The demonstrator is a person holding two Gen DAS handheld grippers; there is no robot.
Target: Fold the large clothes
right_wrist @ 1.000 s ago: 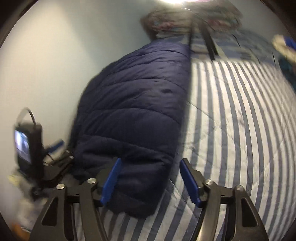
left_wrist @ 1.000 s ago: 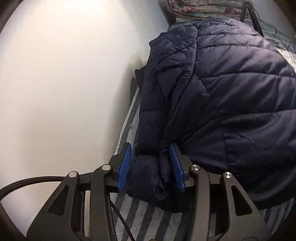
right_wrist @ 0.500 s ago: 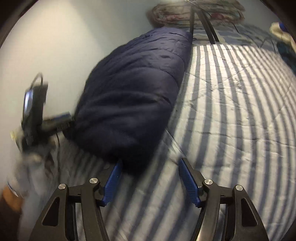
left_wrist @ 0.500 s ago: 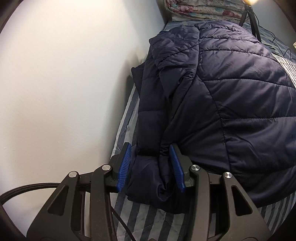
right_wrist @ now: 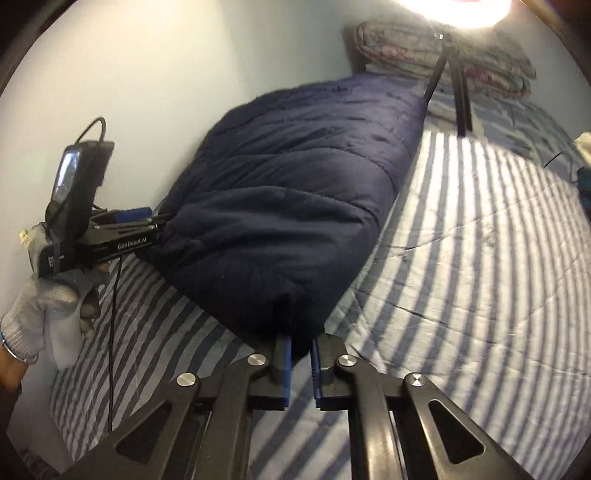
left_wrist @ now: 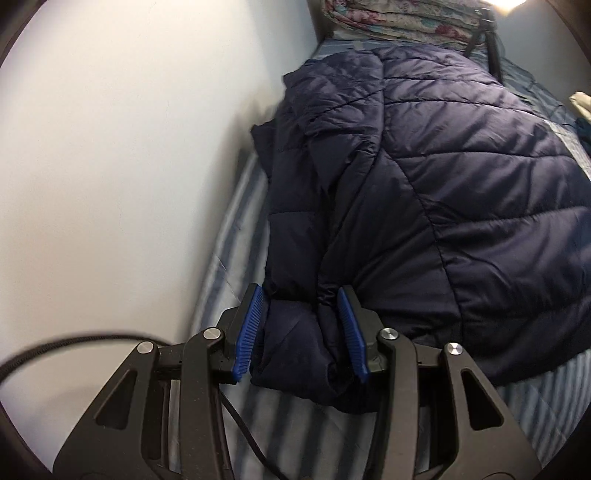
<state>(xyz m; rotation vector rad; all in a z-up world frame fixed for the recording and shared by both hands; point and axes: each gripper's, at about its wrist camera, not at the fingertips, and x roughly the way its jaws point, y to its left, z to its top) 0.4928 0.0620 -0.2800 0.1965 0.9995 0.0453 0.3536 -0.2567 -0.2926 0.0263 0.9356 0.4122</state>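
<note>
Jacket point(left_wrist: 424, 192): a navy quilted jacket was laid lengthwise on the bed point(right_wrist: 480, 258), along the wall point(left_wrist: 129, 147), its bulk filling the 12 to 3 o'clock part of the left wrist view.
Left gripper point(left_wrist: 301, 332): its blue pads point(left_wrist: 249, 334) were pressed against a bunched corner of the jacket at the near end, the cloth filling the gap between them; the fingers were partly closed on that thick fold.
Right gripper point(right_wrist: 300, 354): its jaws were drawn nearly together, with a thin dark edge of the jacket's other near corner pinched between them at 6 o'clock of the right wrist view.
Left hand point(right_wrist: 55, 306): a grey knit glove was seen at 9 o'clock of the right wrist view, wrapped around the left gripper's handle, with a small screen point(right_wrist: 68, 173) mounted above it.
Bed: a blue and white striped cover was spread under the jacket, bare from 1 to 5 o'clock in the right wrist view.
Blanket point(left_wrist: 399, 18): a folded floral blanket was stacked at the far end, at 12 o'clock.
Tripod point(right_wrist: 454, 77): black legs were planted just beside the jacket's far end, under a bright lamp point(right_wrist: 454, 7).
</note>
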